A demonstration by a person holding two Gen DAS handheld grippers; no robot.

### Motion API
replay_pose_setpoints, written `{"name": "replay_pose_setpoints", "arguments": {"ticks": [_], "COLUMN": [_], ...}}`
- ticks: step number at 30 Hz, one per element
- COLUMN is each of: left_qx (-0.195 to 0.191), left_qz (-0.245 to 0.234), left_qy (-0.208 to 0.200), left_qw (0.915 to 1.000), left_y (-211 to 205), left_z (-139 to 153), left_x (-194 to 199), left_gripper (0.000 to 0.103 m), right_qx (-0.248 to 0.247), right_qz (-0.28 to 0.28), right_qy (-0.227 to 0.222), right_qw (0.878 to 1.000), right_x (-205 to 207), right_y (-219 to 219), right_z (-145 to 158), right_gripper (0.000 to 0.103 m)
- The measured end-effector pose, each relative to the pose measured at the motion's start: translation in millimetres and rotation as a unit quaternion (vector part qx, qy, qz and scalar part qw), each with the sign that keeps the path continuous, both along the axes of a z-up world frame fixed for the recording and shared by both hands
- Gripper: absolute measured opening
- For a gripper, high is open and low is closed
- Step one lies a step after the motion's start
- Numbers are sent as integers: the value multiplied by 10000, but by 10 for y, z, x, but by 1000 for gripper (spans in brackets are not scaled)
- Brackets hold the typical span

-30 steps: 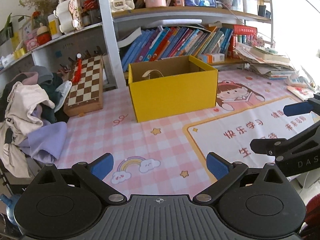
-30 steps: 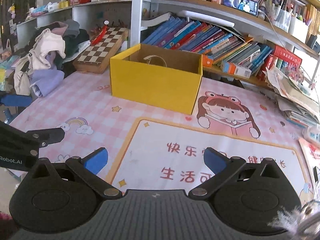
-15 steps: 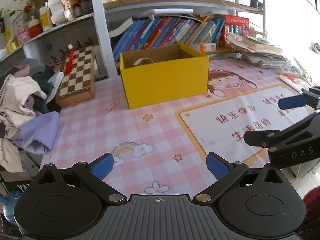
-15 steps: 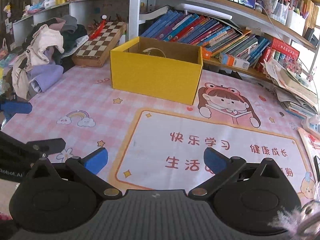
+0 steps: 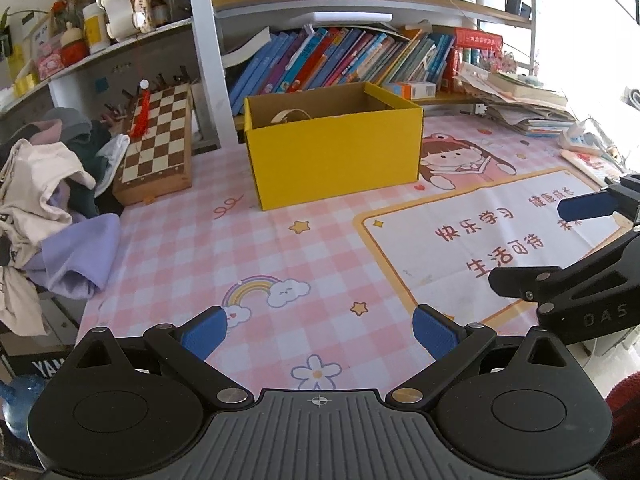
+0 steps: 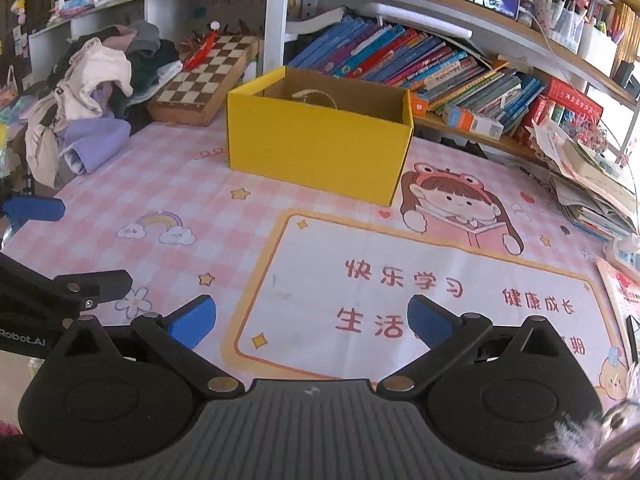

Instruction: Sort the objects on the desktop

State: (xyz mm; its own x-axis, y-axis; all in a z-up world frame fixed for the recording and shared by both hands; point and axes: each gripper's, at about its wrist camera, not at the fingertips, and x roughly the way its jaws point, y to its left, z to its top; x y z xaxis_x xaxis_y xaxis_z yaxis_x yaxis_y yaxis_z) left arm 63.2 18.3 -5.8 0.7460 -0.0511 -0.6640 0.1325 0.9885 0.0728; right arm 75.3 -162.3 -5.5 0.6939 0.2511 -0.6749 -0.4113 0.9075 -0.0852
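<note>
A yellow cardboard box (image 5: 336, 160) stands open at the back of the pink checked desk mat (image 5: 248, 248); it also shows in the right wrist view (image 6: 320, 152). A pale curved item (image 5: 290, 115) lies inside it. My left gripper (image 5: 318, 330) is open and empty, low over the mat's front edge. My right gripper (image 6: 312, 320) is open and empty over the mat's printed panel (image 6: 420, 304). Each gripper shows at the edge of the other's view.
A folding chessboard (image 5: 158, 144) leans at the back left beside a heap of clothes (image 5: 52, 208). Shelves of books (image 5: 340, 60) run behind the box. A stack of papers (image 6: 592, 184) lies at the right, with a power strip (image 6: 624, 252) near it.
Both grippers have drawn back from the yellow box toward the front of the desk. Both stay open and empty.
</note>
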Motion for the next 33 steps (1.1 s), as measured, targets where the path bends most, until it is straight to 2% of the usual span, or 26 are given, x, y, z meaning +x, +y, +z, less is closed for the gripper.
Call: {"name": "replay_pose_setpoints", "arguments": {"ticks": [33], "left_qx": [-44], "left_qz": [-111], "left_qy": [146], "left_qw": [9998], "left_y": [-55], "left_z": [-30], "left_x": [-20], "left_gripper": [103], "right_qx": [-134], "right_qz": [72], "right_qy": [105], "right_qw": [9998], "right_x": [-18], "right_y": [12], "right_z": [-39], "right_gripper": [103]}}
